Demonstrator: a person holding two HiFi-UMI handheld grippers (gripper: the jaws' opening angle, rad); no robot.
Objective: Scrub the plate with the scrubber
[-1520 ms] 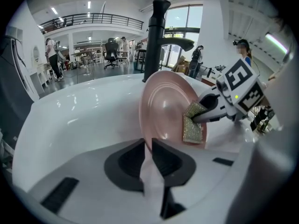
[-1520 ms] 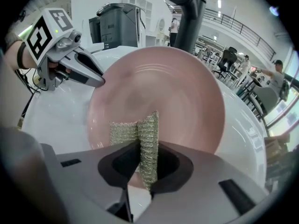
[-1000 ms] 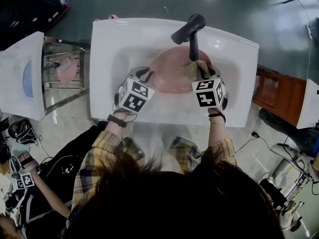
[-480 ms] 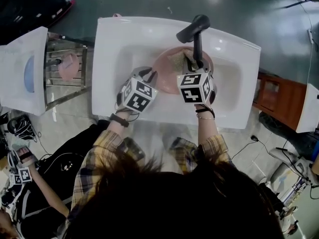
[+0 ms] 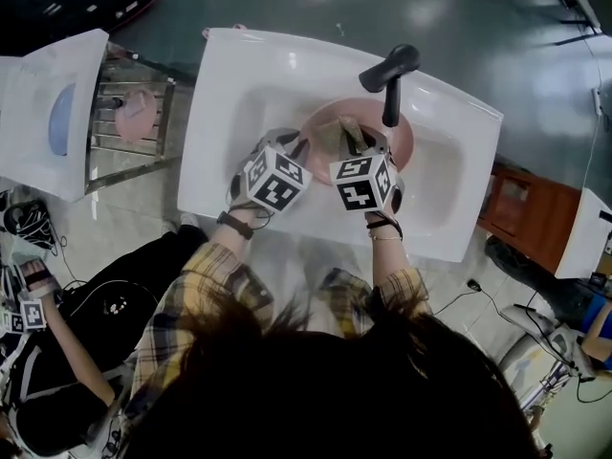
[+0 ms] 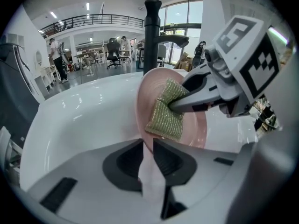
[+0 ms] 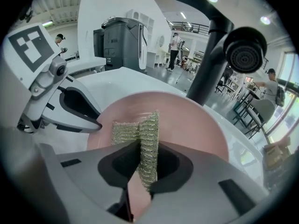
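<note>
Two grippers met over the pink plate [image 5: 406, 140], which sat in the basin of a white sink [image 5: 239, 75], just below the head of a black faucet [image 5: 390, 73]. The left gripper [image 6: 148, 146] had the plate's near-left rim between its jaws. One pad lay against each face of that rim, and the jaws were easing apart. The right gripper [image 7: 148, 147] was pinched tight on the scrubber [image 7: 139, 127], a folded pad of greenish-gold mesh. The fold ran down between its pads, and the free part spread out ahead of the jaw tips.

In the left gripper view, the scrubber lay flat against the plate's inner face, towards the middle, with the right gripper's jaw tips on its right edge. In the head view, the two marker cubes sat side by side at the front of the basin, near each other but not touching. A person's sleeves in yellow plaid reached up to both of them. A metal rack [image 5: 134, 146] stood to the left of the sink and held a small pink object.
</note>
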